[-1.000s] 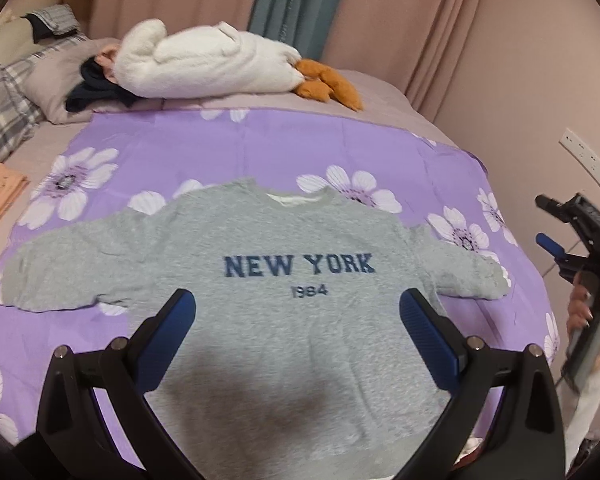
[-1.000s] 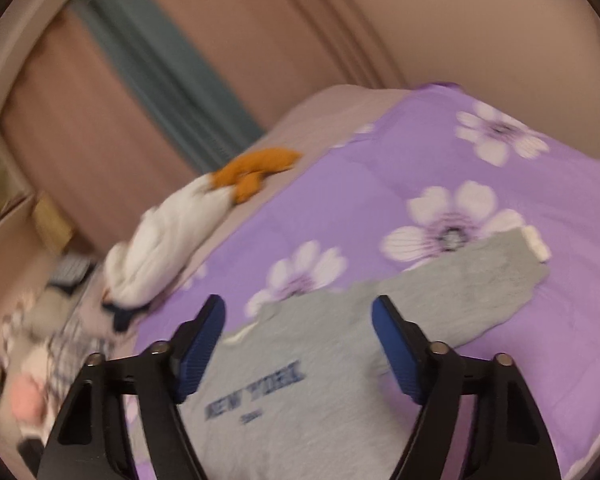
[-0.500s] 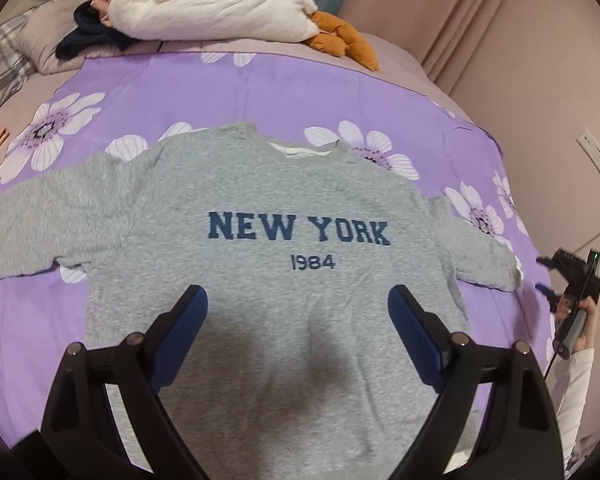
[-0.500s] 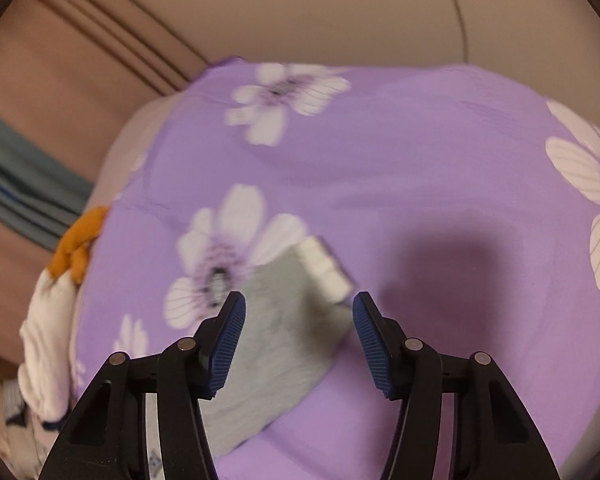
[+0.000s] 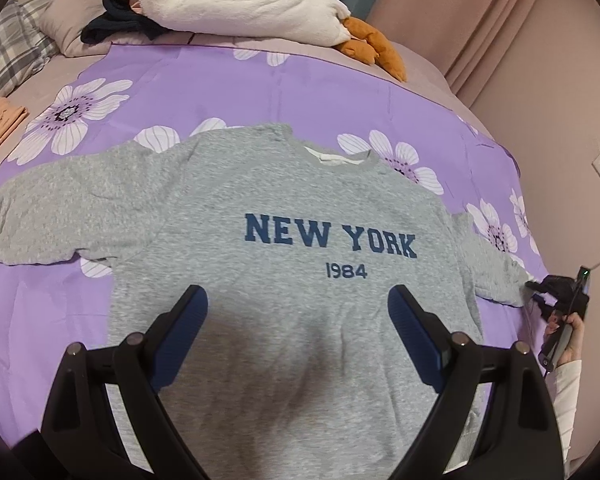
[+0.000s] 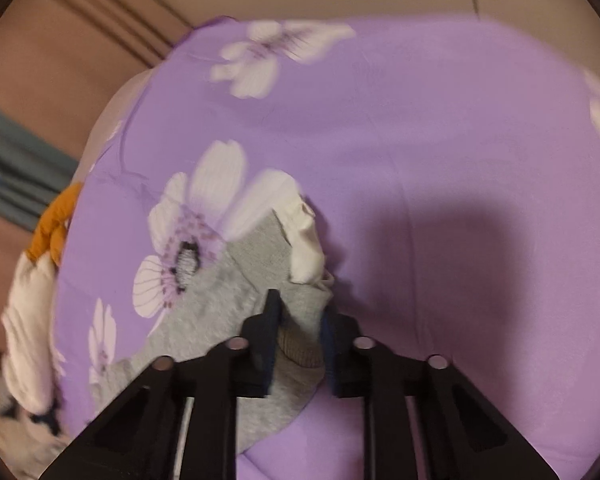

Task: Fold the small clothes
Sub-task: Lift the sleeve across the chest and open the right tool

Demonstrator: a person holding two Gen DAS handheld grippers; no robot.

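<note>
Grey sweatshirt (image 5: 284,240), "NEW YORK 1984" print up, spread flat on purple floral sheet (image 5: 228,92), sleeves out to both sides; presumably laid so for folding. Left gripper (image 5: 298,344): poised over lower body of sweatshirt, jaws wide, nothing between them, likely waiting for hem or side. Right gripper (image 6: 300,332): at far end of one sleeve (image 6: 236,304), jaws just closed, narrow, pinching bunched grey cloth near cuff; likely first hold for folding sleeve inward. White cuff lining (image 6: 306,248) turned out just beyond the pads. Left wrist view alone: whole garment, print, white plush (image 5: 252,4) and orange plush (image 5: 372,48) at head of bed, plaid pillow (image 5: 8,48), hand (image 5: 566,332) on right gripper at sleeve tip. Right wrist view alone: the pinch itself, blurred but legible, and a shadow on bare sheet beside it.
</note>
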